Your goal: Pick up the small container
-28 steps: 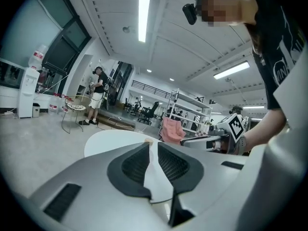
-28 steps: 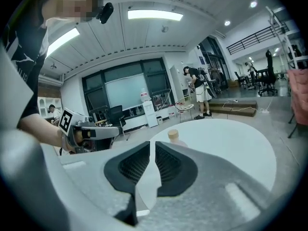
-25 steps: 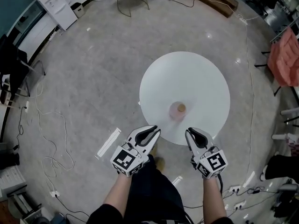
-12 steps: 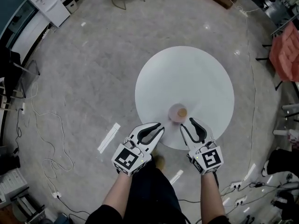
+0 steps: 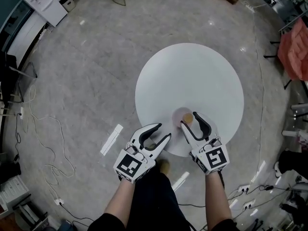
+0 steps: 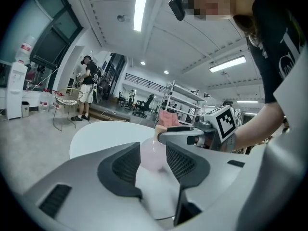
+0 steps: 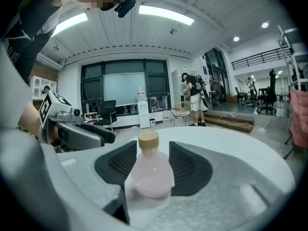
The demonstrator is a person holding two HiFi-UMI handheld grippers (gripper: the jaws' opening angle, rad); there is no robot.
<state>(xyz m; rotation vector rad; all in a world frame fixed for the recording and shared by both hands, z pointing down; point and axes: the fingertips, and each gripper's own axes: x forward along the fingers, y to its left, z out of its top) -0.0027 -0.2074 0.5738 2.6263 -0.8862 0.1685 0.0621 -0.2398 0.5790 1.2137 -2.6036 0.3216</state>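
Note:
A small pink bottle (image 5: pixel 184 116) with a tan cap stands near the front edge of the round white table (image 5: pixel 192 76). My right gripper (image 5: pixel 188 119) has its jaws on either side of it, and they are opening. In the right gripper view the bottle (image 7: pixel 150 176) stands upright between the two dark pads, which do not press on it. My left gripper (image 5: pixel 163 131) hovers at the table's front rim, left of the bottle, its jaws opening with nothing between them. Its view shows the bottle (image 6: pixel 153 153) ahead through the gap, with the right gripper (image 6: pixel 192 134) beside it.
Grey floor surrounds the table, with loose cables (image 5: pixel 48 129) at the left and a white tape strip (image 5: pixel 111 139). A white cabinet (image 5: pixel 41 4) stands at the far left and pink cloth (image 5: pixel 296 57) hangs at the right. A person (image 6: pixel 86 88) stands far off by a wire chair.
Both grippers moved forward to the table's front edge. The right jaws spread wide and now flank the bottle. The left jaws parted from shut.

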